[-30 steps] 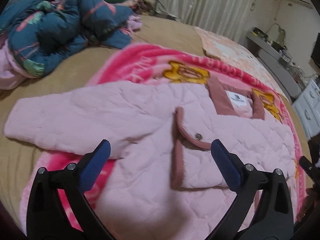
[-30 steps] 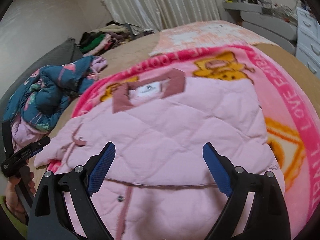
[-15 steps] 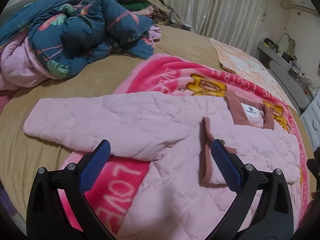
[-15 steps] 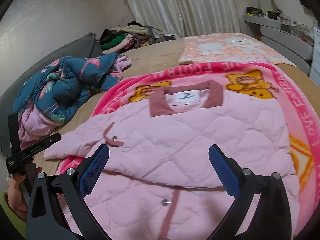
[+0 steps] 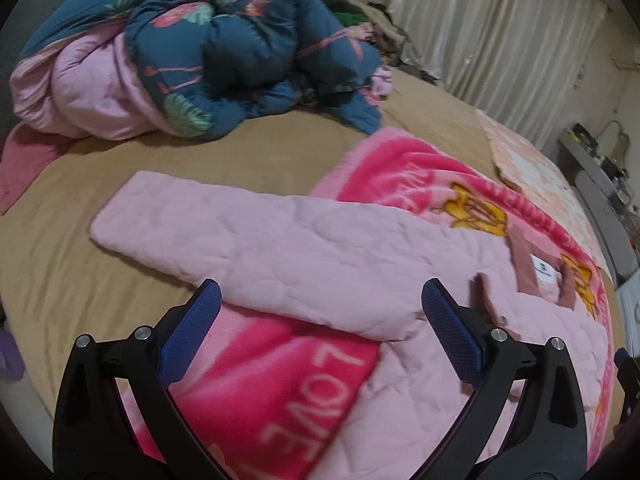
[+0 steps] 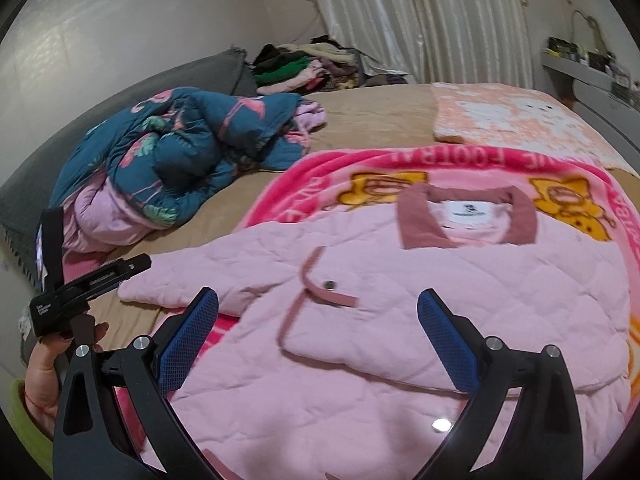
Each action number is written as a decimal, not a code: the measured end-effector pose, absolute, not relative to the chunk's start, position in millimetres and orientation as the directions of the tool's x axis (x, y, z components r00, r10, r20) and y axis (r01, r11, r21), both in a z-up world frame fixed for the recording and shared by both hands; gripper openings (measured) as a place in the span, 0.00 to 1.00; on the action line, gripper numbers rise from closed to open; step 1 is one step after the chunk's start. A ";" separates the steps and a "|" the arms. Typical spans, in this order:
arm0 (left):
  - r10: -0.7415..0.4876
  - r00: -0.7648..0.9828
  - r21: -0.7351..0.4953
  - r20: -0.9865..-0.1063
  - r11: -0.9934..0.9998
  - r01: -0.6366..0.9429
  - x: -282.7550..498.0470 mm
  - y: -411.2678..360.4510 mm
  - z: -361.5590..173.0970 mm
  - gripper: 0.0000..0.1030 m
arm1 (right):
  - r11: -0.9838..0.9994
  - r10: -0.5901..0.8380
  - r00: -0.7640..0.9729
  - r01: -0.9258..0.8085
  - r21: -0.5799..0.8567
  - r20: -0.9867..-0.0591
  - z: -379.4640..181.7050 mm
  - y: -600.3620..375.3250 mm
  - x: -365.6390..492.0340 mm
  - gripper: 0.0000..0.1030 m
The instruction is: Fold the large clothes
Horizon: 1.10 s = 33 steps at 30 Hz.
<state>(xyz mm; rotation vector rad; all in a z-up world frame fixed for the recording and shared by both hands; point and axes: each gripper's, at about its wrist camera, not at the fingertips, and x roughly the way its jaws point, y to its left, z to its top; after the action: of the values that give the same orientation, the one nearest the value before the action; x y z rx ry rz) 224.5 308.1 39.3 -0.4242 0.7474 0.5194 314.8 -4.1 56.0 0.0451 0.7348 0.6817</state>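
A pale pink quilted jacket (image 6: 400,320) with a dusty-rose collar (image 6: 464,216) lies flat on a bright pink blanket (image 6: 320,168) on the bed. Its left sleeve (image 5: 248,244) stretches out onto the tan bedsheet. A front flap with a snap (image 6: 330,284) lies folded over the chest. My left gripper (image 5: 320,320) is open and empty, just above the sleeve's near edge. My right gripper (image 6: 318,328) is open and empty over the jacket's front. The left gripper's body (image 6: 80,288) and the hand holding it show at the left of the right wrist view.
A bundled teal flamingo-print duvet (image 5: 224,48) with pink lining lies at the bed's far left. A pile of clothes (image 6: 304,64) sits by the curtains. A peach patterned cloth (image 6: 512,120) lies at the far right of the bed. A grey shelf (image 6: 588,68) stands beyond.
My left gripper has swung left, from over the jacket's chest to the outstretched sleeve. My right gripper has drawn back slightly and turned left. The jacket has not moved.
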 end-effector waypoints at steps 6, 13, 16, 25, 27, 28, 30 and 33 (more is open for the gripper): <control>0.295 0.610 -0.203 -0.736 0.763 -0.614 217.8 330.1 38.1 0.91 | 0.751 0.618 0.507 -0.607 0.260 -0.601 60.1 31.4 307.7 0.96; 0.294 0.590 -0.225 -0.752 0.726 -0.649 211.1 352.8 31.9 0.91 | 0.714 0.646 0.469 -0.652 0.257 -0.602 60.3 70.0 305.4 0.96; 0.297 0.575 -0.236 -0.762 0.700 -0.674 207.5 365.5 26.3 0.91 | 0.697 0.655 0.452 -0.670 0.254 -0.605 58.5 84.7 304.5 0.96; 0.320 0.524 -0.233 -0.789 0.632 -0.739 197.2 403.5 14.3 0.91 | 0.642 0.676 0.383 -0.726 0.248 -0.629 50.5 133.6 303.1 0.96; 0.319 0.508 -0.235 -0.800 0.613 -0.754 194.8 413.1 8.3 0.91 | 0.625 0.678 0.364 -0.742 0.241 -0.638 47.9 146.9 301.9 0.96; 0.312 0.500 -0.245 -0.808 0.594 -0.766 193.1 420.4 2.9 0.91 | 0.619 0.679 0.358 -0.748 0.239 -0.641 46.6 151.5 301.5 0.96; 0.303 0.490 -0.257 -0.817 0.569 -0.781 191.1 430.6 -5.7 0.91 | 0.608 0.680 0.346 -0.759 0.234 -0.646 43.4 162.8 300.5 0.96; 0.287 0.474 -0.267 -0.832 0.543 -0.796 191.0 443.1 -18.5 0.91 | 0.588 0.680 0.323 -0.776 0.226 -0.658 36.0 181.2 299.3 0.96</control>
<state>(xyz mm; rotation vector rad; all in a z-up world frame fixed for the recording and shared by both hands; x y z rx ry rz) 191.0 443.1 -18.6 -0.7182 0.8213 0.7368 299.3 181.2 36.0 -0.1395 0.7899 0.9593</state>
